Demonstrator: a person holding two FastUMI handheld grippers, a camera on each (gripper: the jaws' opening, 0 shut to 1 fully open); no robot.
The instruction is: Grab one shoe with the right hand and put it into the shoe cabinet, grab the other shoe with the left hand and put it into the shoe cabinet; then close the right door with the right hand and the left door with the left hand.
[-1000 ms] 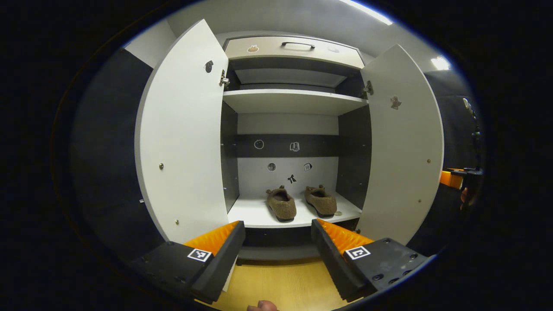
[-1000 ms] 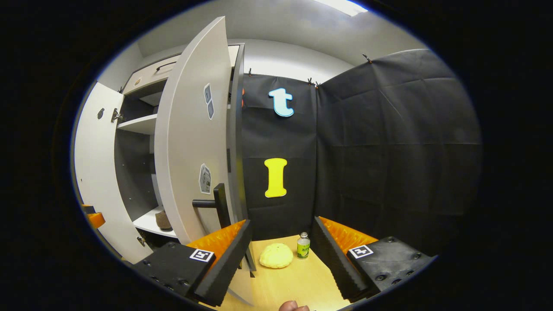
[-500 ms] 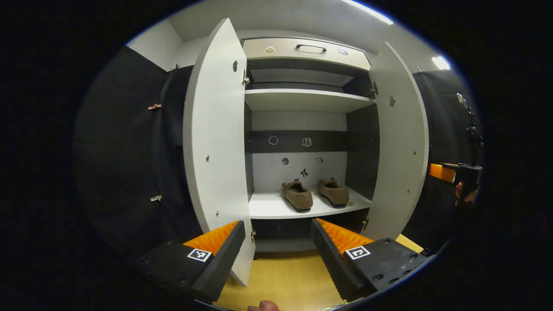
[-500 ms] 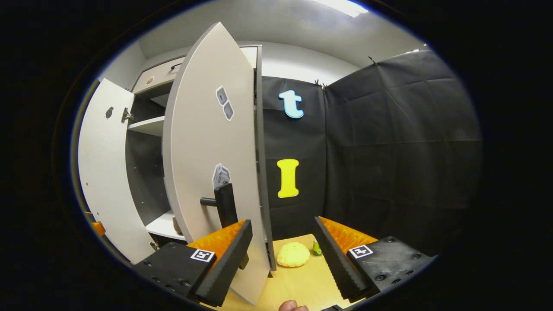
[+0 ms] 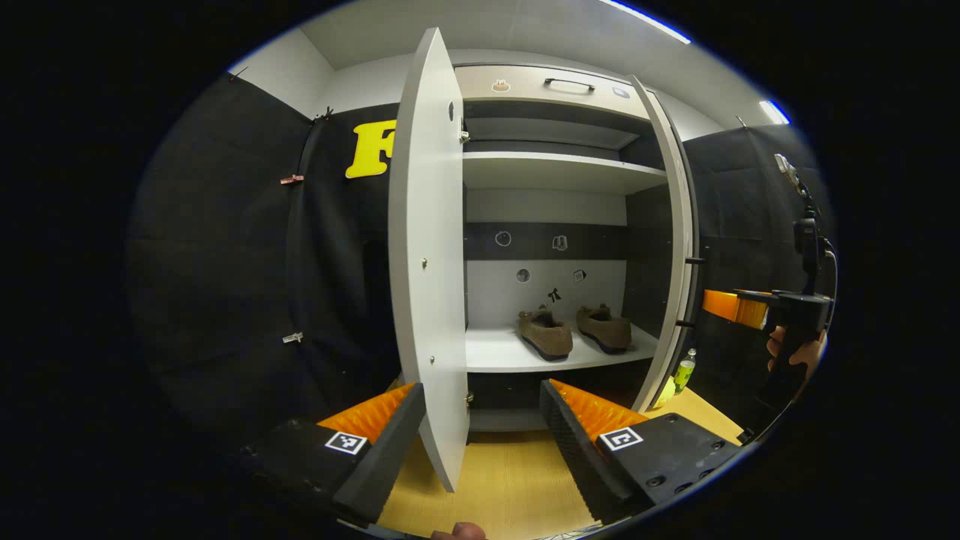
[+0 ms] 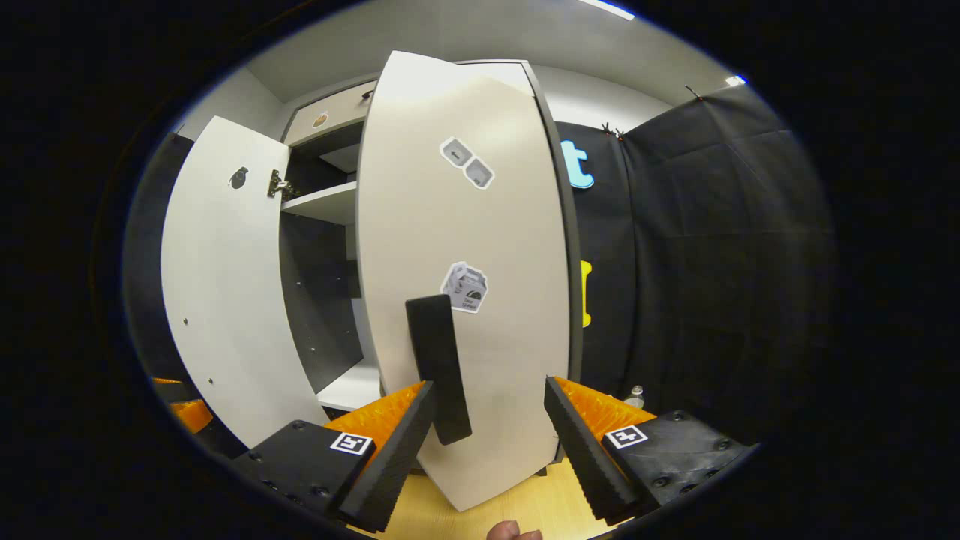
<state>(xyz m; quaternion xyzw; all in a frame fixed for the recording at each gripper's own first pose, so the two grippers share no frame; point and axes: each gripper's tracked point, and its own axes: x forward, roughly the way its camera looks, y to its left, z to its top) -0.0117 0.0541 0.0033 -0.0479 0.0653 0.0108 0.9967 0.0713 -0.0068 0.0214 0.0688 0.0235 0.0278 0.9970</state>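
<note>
The right gripper point(image 6: 487, 409) faces the outer side of the white right cabinet door point(image 6: 465, 247), fingers wide apart, its black bar handle point(image 6: 439, 367) between them, contact unclear. The left gripper point(image 5: 480, 412) points at the white left door's point(image 5: 427, 255) edge, fingers spread, holding nothing. Two brown slippers point(image 5: 574, 334) sit on the lower white shelf point(image 5: 502, 352).
</note>
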